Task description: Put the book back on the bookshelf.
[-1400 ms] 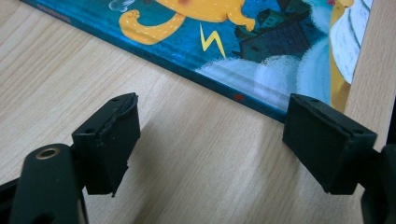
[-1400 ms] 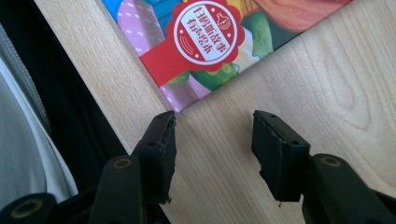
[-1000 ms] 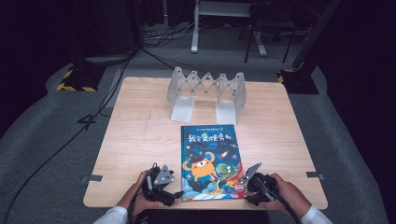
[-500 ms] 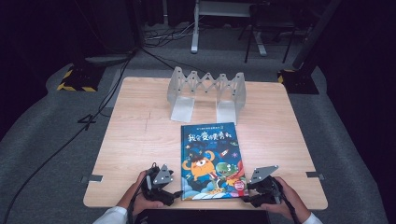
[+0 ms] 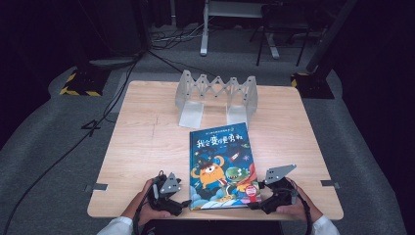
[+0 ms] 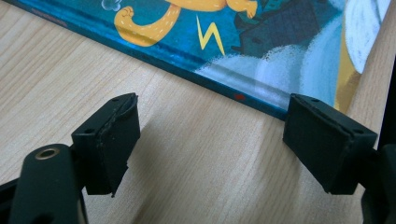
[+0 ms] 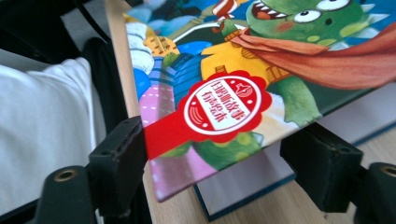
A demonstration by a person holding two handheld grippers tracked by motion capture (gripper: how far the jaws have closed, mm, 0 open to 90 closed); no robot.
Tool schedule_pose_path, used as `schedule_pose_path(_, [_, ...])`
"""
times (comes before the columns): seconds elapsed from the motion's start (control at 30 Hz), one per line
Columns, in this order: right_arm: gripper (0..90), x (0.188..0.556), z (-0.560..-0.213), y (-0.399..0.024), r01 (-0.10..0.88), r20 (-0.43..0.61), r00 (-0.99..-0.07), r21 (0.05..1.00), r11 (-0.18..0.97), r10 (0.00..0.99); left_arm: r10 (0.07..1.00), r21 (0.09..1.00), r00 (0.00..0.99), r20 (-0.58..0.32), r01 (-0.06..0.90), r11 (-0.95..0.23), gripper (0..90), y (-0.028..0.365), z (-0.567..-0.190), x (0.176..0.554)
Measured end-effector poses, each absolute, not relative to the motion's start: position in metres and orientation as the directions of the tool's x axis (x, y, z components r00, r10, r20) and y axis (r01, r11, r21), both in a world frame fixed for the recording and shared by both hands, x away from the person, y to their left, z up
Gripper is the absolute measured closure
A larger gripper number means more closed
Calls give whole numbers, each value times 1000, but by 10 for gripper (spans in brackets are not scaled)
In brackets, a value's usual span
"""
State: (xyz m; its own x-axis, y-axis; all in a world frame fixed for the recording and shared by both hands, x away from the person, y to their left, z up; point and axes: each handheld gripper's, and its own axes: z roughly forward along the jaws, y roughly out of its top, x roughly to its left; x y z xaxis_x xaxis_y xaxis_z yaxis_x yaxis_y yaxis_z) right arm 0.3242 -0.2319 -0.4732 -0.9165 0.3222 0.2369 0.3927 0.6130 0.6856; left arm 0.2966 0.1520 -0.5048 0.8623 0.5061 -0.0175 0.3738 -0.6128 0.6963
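A picture book (image 5: pixel 220 166) with a blue cartoon-monster cover lies flat on the wooden table (image 5: pixel 147 142). My left gripper (image 5: pixel 184 202) rests by the book's near left corner. In the left gripper view it (image 6: pixel 210 140) stands open over bare wood, with the book's spine edge (image 6: pixel 261 42) just beyond the pads. My right gripper (image 5: pixel 254 204) is at the near right corner. Its jaws have just been opening, and the lifted corner of the cover (image 7: pixel 219 107) lies between them (image 7: pixel 215 158), raised off the pages (image 7: pixel 252 182), without being squeezed.
A grey zigzag book rack (image 5: pixel 218 93) stands at the back of the table, beyond the book. A white sleeve (image 7: pixel 42 121) and the table's near edge sit close behind the right gripper. Cables lie on the dark floor (image 5: pixel 73 147) to the left.
The right gripper has shifted slightly to the right at the book's near corner, and its grey plate has turned flatter. The left gripper and the book have stayed put.
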Motion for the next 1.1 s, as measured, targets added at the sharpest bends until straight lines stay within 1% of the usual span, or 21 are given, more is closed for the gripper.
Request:
schedule_pose_path(0.1, [238,328,-470,-232,383,260,-923,708,593,286,506,697,862,-18,374,-612,191,152,-505,297])
schedule_pose_path(0.27, [243,325,-470,-234,360,237,-931,722,591,277,506,697,863,-18,373,-612,191,152,-505,297])
schedule_pose_path(0.3, [239,325,-469,-236,368,251,-928,738,566,277,506,697,862,-18,374,-612,191,152,-505,297])
schedule_pose_path(0.5, [242,330,-473,-243,410,283,-909,740,533,307,507,697,862,-17,374,-612,191,152,-505,296])
schedule_pose_path(0.63, [223,335,-472,-241,413,297,-908,747,520,295,507,698,862,-19,375,-610,191,152,-505,296])
schedule_pose_path(0.8, [254,345,-470,-242,435,297,-894,755,490,336,507,698,862,-18,374,-611,191,152,-505,296])
schedule_pose_path(1.1, [244,370,-468,-227,454,304,-881,758,469,361,506,697,862,-18,374,-612,191,152,-505,296])
